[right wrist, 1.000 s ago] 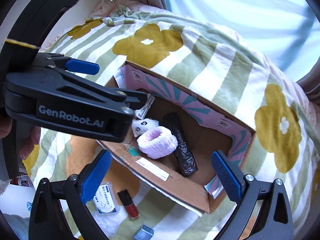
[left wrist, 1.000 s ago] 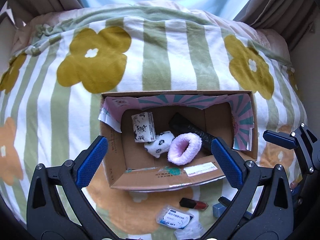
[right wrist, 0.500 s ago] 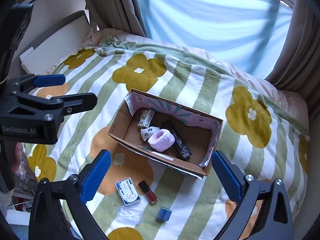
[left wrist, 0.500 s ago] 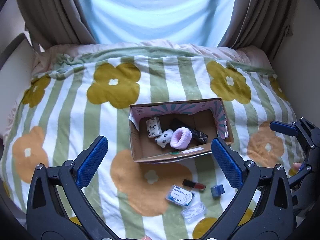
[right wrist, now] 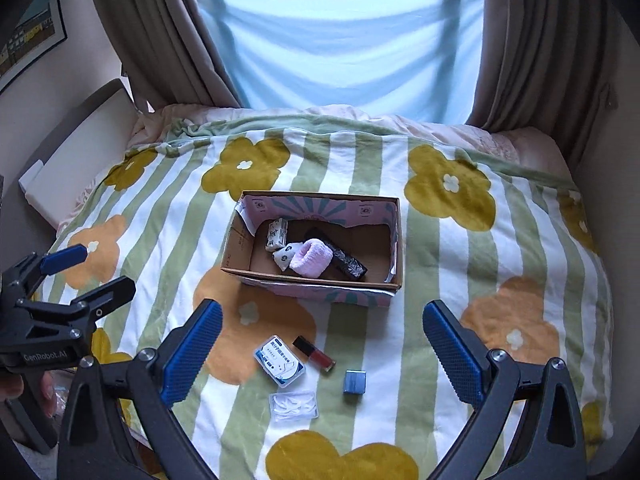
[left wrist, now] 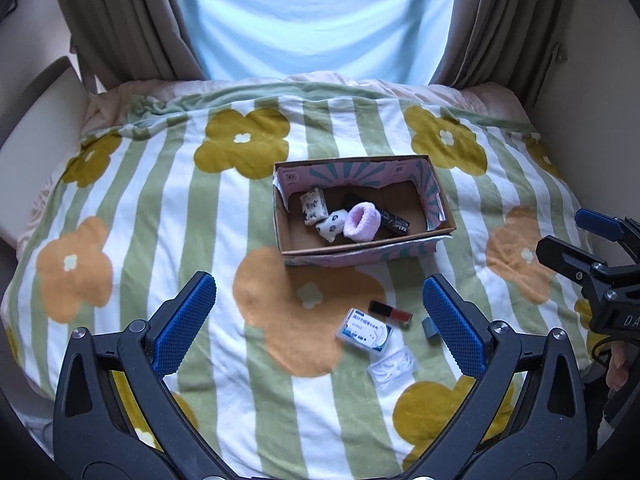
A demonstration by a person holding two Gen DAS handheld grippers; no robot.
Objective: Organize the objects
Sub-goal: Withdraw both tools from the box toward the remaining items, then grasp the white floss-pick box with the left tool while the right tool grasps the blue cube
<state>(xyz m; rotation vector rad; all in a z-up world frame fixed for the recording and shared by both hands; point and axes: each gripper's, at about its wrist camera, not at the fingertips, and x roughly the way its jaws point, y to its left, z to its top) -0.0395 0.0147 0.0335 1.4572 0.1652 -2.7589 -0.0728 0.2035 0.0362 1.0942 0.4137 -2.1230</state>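
Note:
An open cardboard box (left wrist: 438, 196) (right wrist: 234, 246) sits mid-bed. Inside lie a pink fluffy sock roll (left wrist: 361, 222) (right wrist: 311, 259), a white patterned sock (left wrist: 332, 224), a small printed tissue pack (left wrist: 313, 204) (right wrist: 277, 234) and a black packet (left wrist: 394, 221) (right wrist: 346, 262). In front of the box lie a red lipstick (left wrist: 391, 313) (right wrist: 314, 354), a blue-white card box (left wrist: 365, 330) (right wrist: 280, 361), a clear plastic case (left wrist: 393, 369) (right wrist: 294, 403) and a small blue cube (right wrist: 355, 381). My left gripper (left wrist: 318, 326) and right gripper (right wrist: 322, 354) hover open and empty above the near bed.
The flowered, green-striped blanket (left wrist: 168, 208) covers the whole bed. Brown curtains (right wrist: 160, 40) and a pale blue window drape (right wrist: 344, 36) stand behind. A white headboard-like panel (right wrist: 76, 148) borders the left. The other gripper shows at each view's side edge.
Both grippers have pulled back and up from the box, which now looks much smaller. The loose items in front have come fully into view. Nothing was grasped.

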